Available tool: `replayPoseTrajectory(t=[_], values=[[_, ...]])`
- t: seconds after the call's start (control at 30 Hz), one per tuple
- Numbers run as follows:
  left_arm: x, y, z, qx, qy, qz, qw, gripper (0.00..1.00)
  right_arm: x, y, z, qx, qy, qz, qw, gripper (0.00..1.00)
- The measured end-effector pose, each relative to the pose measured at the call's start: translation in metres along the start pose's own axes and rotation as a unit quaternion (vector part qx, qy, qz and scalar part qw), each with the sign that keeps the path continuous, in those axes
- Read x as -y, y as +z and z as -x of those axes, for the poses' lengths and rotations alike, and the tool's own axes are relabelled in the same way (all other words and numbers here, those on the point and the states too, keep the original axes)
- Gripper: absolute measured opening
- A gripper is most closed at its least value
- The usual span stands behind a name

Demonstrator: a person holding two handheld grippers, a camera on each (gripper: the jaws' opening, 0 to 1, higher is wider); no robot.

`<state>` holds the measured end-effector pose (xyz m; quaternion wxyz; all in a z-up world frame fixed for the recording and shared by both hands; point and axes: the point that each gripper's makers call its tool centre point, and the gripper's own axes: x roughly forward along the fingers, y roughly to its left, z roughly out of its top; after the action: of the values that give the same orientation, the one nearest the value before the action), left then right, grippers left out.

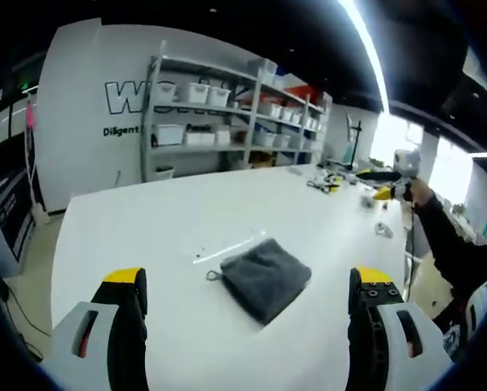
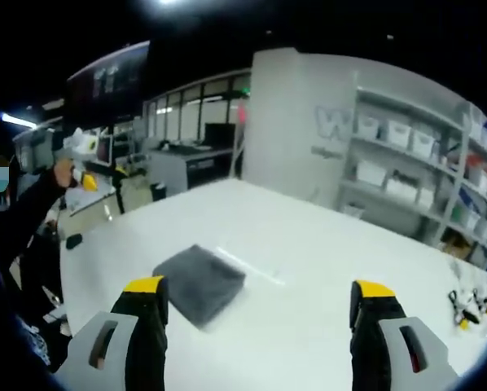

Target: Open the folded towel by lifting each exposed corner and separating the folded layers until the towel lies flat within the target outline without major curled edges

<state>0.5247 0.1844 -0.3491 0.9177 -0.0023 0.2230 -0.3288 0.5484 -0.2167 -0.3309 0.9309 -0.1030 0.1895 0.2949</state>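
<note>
Grey towel (image 1: 265,278) sits folded on the white table (image 1: 146,236), ahead of and between the left gripper (image 1: 247,297) jaws. Both grippers spread wide, holding nothing; right gripper (image 2: 258,305) has it ahead-left.

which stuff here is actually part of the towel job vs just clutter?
Job: folded grey towel, white table it lies on, left gripper and right gripper, both open.

Clutter: shelving with bins, small parts at far table edge.
</note>
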Motion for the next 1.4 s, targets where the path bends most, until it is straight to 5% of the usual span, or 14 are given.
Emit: replayPoseTrajectory(t=[0.3,1.4], values=[[0.008,-0.001,-0.013,-0.005,-0.040,0.014,0.9991,1.00,-0.007,0.002,-0.013,-0.007,0.015,-0.001,0.9999,0.93],[-0.017,-0.002,-0.054,-0.030,-0.033,0.018,0.9988,0.98,-0.005,0.001,-0.075,-0.027,0.047,-0.007,0.9985,0.90]])
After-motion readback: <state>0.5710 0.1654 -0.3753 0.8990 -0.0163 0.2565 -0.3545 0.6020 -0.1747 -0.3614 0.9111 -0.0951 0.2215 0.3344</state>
